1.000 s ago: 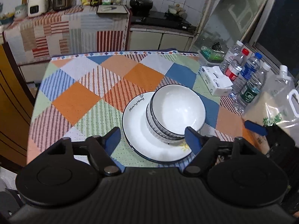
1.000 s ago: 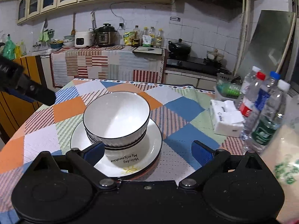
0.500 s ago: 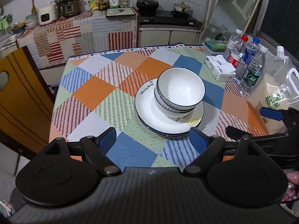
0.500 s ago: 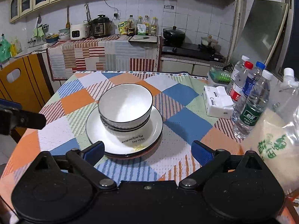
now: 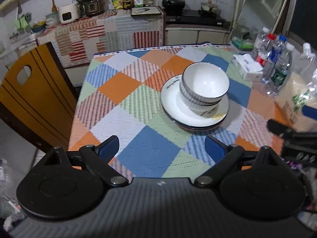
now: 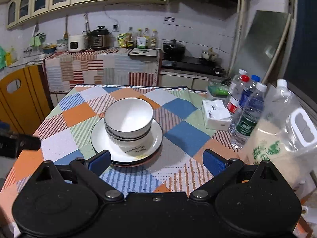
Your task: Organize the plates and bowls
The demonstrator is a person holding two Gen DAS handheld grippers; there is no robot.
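Observation:
White bowls with dark rims (image 5: 205,85) are nested and stand on a stack of white plates (image 5: 174,107) near the middle of the checked tablecloth. The same bowls (image 6: 128,119) and plates (image 6: 152,140) show in the right wrist view. My left gripper (image 5: 161,147) is open and empty, over the near table edge, well short of the stack. My right gripper (image 6: 156,159) is open and empty, just in front of the plates. The right gripper also shows in the left wrist view (image 5: 293,127).
Several water bottles (image 6: 247,111), a tissue pack (image 6: 216,117) and a large clear bag of rice (image 6: 277,138) stand along the table's right side. A yellow wooden chair (image 5: 29,95) stands at the table's left. A kitchen counter (image 6: 103,67) lies behind.
Both grippers have pulled back and away from the stacked bowls and plates, which now look smaller and farther off. The stack has not moved. Both stay open.

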